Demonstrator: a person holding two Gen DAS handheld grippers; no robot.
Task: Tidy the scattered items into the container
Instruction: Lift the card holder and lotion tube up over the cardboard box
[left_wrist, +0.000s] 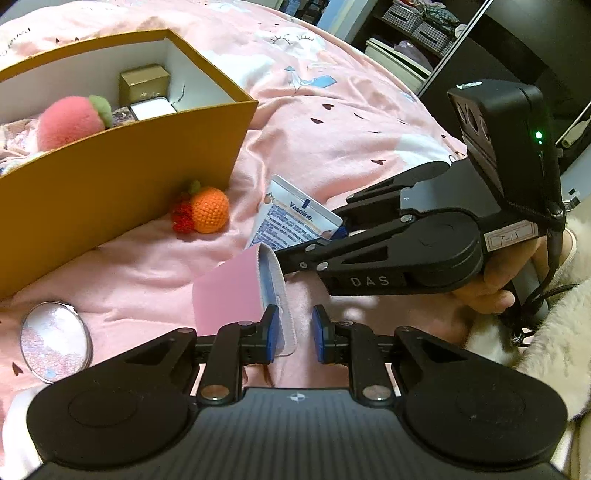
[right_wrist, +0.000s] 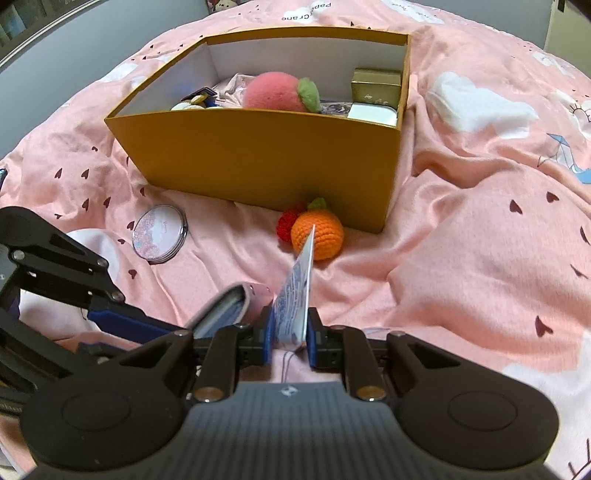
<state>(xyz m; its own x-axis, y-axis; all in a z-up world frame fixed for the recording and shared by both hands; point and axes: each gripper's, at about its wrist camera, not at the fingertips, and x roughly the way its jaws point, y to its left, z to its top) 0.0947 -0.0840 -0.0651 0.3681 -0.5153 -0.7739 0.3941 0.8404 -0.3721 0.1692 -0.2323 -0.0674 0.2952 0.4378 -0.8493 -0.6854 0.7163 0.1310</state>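
An orange cardboard box (left_wrist: 110, 184) (right_wrist: 258, 158) stands on the pink bedspread and holds a pink plush peach (right_wrist: 277, 92), a gold box (right_wrist: 375, 86) and other small items. A crocheted orange (left_wrist: 208, 214) (right_wrist: 319, 234) lies against the box's front wall. A round mirror compact (left_wrist: 55, 341) (right_wrist: 159, 233) lies on the bed. My right gripper (right_wrist: 290, 341) is shut on a Vaseline tube (left_wrist: 291, 219) (right_wrist: 297, 295). My left gripper (left_wrist: 293, 334) is open, its left pad touching a pink pouch (left_wrist: 236, 291), which shows edge-on in the right wrist view (right_wrist: 225, 310).
The bedspread (right_wrist: 461, 240) is rumpled, with folds to the right of the box. Dark shelves with storage boxes (left_wrist: 413, 26) stand beyond the bed's far edge. The two grippers sit close together, the right one crossing in front of the left.
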